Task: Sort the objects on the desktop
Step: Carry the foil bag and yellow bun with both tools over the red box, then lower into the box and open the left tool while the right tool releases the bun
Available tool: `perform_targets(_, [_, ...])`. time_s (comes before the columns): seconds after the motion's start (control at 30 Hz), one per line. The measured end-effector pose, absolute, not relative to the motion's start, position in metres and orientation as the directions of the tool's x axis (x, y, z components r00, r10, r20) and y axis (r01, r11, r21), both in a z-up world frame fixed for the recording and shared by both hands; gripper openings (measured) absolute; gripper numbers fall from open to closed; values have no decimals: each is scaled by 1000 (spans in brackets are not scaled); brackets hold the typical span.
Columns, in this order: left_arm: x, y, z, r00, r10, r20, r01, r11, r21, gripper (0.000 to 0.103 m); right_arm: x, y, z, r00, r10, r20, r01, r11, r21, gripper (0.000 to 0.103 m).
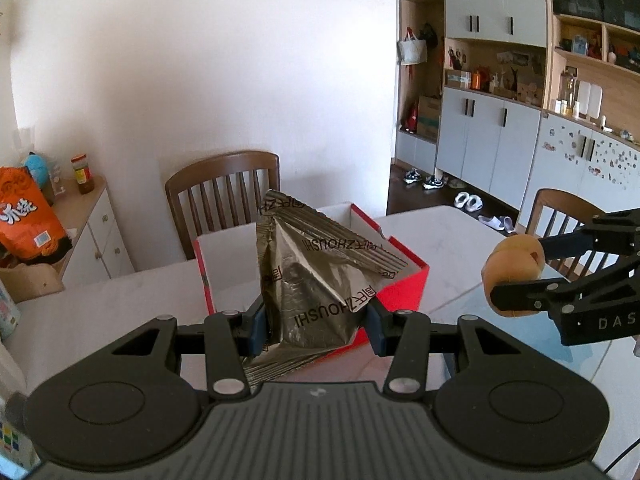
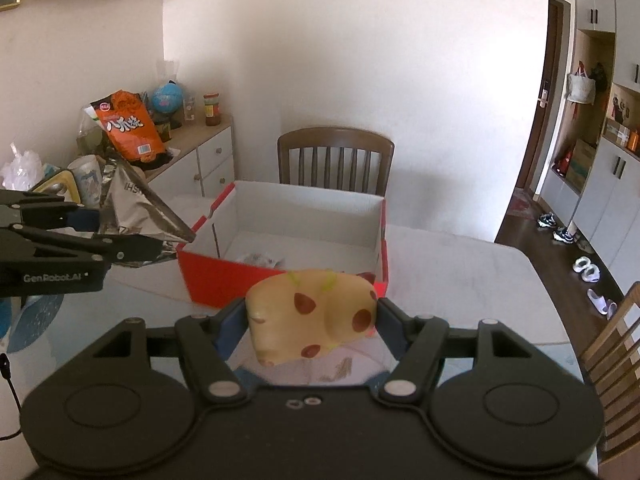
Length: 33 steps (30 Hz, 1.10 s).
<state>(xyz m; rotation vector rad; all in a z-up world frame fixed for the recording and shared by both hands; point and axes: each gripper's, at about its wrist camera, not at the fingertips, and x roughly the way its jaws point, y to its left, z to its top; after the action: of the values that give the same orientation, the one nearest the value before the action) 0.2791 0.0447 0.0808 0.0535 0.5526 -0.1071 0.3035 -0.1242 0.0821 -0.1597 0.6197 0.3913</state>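
Note:
My left gripper (image 1: 314, 322) is shut on a crumpled silver foil packet (image 1: 316, 280), held in the air in front of the red box (image 1: 404, 292). That packet (image 2: 140, 208) shows again in the right wrist view at the left, just off the box's left corner. My right gripper (image 2: 312, 320) is shut on a soft yellow toy with red spots (image 2: 312, 316), hanging before the near wall of the red box (image 2: 224, 280). The same toy (image 1: 514, 268) appears at the right of the left wrist view. The box is white inside, with a small wrapper (image 2: 260, 259) on its floor.
The box stands on a white table (image 2: 460, 280) with a wooden chair (image 2: 336, 160) behind it. A side cabinet (image 2: 200, 152) at the left carries an orange snack bag (image 2: 130, 130), a globe and a jar. Another chair (image 2: 616, 344) stands at the right.

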Motion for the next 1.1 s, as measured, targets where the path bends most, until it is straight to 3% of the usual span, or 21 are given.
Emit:
perform_targets(0.5, [357, 76, 95, 831, -93, -549, 121, 992, 15, 46, 362, -109, 91, 742, 324, -587, -411, 912, -17, 68])
perform_targets(1.1, [467, 93, 42, 663, -162, -731, 171, 983, -63, 46, 437, -76, 65, 696, 307, -648, -399, 917, 6, 68])
